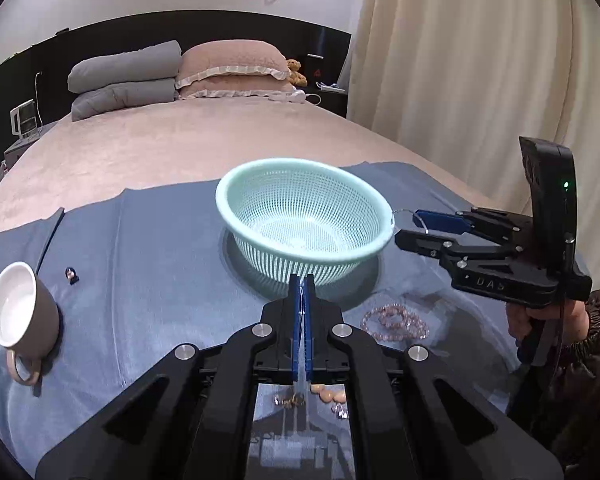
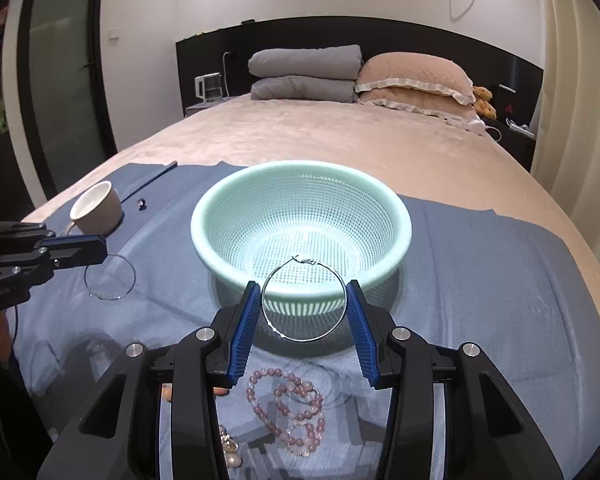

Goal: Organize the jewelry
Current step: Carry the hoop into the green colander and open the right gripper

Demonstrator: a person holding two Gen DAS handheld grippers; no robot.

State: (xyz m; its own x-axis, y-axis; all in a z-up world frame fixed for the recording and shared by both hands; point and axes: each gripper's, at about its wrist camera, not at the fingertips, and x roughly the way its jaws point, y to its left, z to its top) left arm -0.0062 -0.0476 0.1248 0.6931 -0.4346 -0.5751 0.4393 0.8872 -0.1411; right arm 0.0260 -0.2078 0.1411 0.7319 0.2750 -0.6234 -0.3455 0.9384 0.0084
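The basket (image 2: 300,216) looks like matt pale-green plastic, its wall pierced into a fine mesh under a smooth rim. The two hoop earrings (image 2: 303,300) (image 2: 110,277) are thin, shiny metal wire. The bracelet (image 2: 288,412) is strung from glossy, translucent pink beads. The gripper fingers (image 2: 246,332) carry ribbed blue pads on matt black plastic with bright metal bolts. The blue cloth (image 2: 480,280) is soft and matt; the bed (image 2: 340,136) cover looks velvety. The cup (image 1: 18,312) seems glazed ceramic, white inside.
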